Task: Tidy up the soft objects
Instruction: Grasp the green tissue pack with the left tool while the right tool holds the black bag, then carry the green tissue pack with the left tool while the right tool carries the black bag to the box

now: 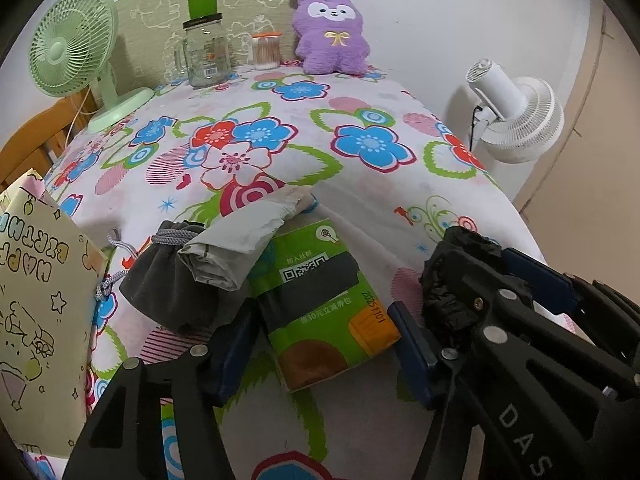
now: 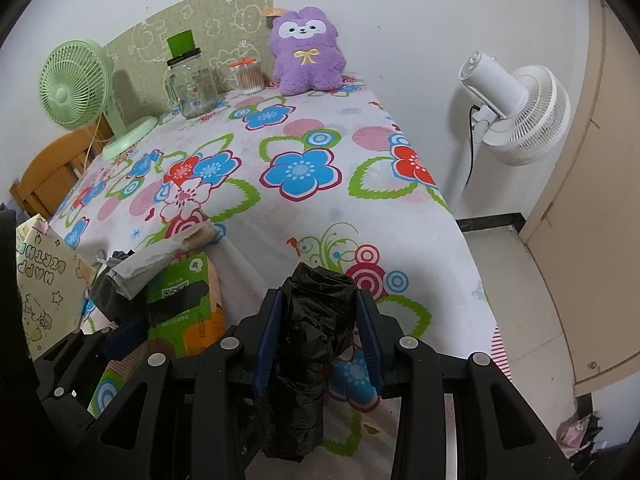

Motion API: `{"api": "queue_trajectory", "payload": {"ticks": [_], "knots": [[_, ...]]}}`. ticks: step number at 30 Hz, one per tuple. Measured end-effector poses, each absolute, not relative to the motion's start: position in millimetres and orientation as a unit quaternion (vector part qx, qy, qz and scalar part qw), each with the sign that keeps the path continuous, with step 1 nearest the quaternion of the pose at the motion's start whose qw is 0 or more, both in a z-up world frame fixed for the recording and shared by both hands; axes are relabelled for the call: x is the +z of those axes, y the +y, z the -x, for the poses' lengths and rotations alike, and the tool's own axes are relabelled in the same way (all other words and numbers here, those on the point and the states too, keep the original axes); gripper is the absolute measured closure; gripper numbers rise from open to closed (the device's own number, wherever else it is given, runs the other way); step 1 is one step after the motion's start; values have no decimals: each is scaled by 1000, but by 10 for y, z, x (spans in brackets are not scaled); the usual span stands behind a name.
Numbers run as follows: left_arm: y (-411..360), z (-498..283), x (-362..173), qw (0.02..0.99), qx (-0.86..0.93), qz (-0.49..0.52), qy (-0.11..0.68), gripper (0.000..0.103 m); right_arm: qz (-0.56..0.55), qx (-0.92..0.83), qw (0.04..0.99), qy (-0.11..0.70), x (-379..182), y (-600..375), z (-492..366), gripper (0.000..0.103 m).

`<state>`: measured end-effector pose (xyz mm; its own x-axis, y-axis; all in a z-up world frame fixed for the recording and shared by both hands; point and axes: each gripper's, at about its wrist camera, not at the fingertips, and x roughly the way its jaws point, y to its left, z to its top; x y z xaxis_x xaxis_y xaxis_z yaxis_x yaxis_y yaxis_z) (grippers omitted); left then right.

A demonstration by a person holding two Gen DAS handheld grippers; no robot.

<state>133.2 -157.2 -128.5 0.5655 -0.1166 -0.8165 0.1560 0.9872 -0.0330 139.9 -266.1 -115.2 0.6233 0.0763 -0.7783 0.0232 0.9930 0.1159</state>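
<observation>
A green tissue pack (image 1: pixel 328 304) lies on the floral tablecloth (image 1: pixel 360 184). My left gripper (image 1: pixel 324 312) straddles it, and both blue pads touch its long sides. A folded grey-white cloth (image 1: pixel 236 248) rests across the pack's far end and on a dark grey drawstring pouch (image 1: pixel 172 284) to the left. My right gripper (image 2: pixel 319 300) is shut on a crumpled black plastic bag roll (image 2: pixel 316 320), held just right of the pack. The same black roll (image 1: pixel 456 280) shows in the left wrist view. A purple plush toy (image 1: pixel 330 36) sits upright at the table's far edge.
A cream "happy birthday" paper bag (image 1: pixel 40 312) stands at the near left. At the back are a green desk fan (image 1: pixel 76 48), a glass jar mug (image 1: pixel 206 56) and a cotton-swab tub (image 1: pixel 266 52). A white standing fan (image 2: pixel 516 116) is off the table's right edge.
</observation>
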Motion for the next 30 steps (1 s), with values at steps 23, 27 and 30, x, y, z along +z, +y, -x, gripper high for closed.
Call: {"api": "queue_trajectory", "payload": {"ticks": [23,27,30], "knots": [[-1539,-930,-1018,895,-111,-27,430,39,-64,6,911,408,-920,-2627,-978,62],[-1538,-855,-949,899,-116,-28,422,39,-64,2,914,401,-864,-2630,-911,62],[-1526,-818,-897,901,-117,-28,416,39,-64,1,917,394,-808,-2619,-860,62]]}}
